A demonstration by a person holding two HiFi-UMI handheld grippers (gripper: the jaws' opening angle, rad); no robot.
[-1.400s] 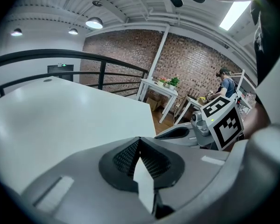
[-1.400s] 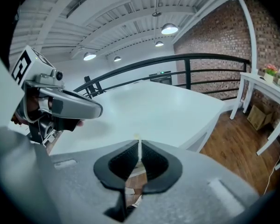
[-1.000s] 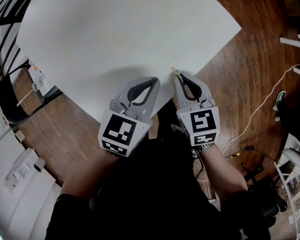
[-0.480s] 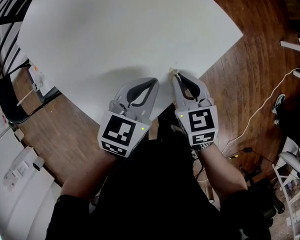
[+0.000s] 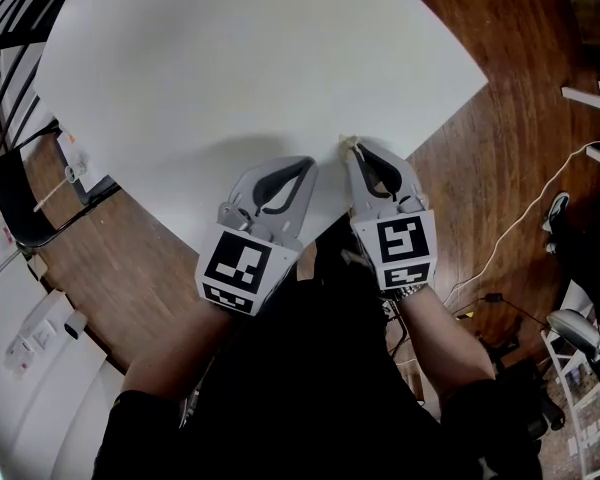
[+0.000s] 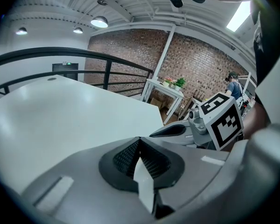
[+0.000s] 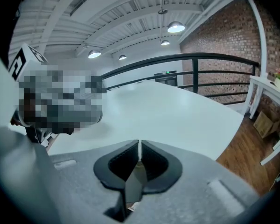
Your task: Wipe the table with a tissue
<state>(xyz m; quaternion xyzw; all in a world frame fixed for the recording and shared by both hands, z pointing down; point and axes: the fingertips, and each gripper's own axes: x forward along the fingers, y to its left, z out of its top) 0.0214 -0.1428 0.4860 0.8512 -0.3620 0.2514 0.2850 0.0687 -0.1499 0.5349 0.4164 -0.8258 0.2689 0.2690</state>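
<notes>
I see the white table [image 5: 230,58] wide before me. At its near edge my left gripper [image 5: 308,160] is closed on nothing. My right gripper [image 5: 352,149], beside it, is closed too. Only the head view shows the small tissue [image 5: 346,141] pinched at its tips.

My head camera looks steeply down, white table [image 5: 230,58] at 12 o'clock; both gripper cameras sit close behind their jaws, sharing that table.
</notes>
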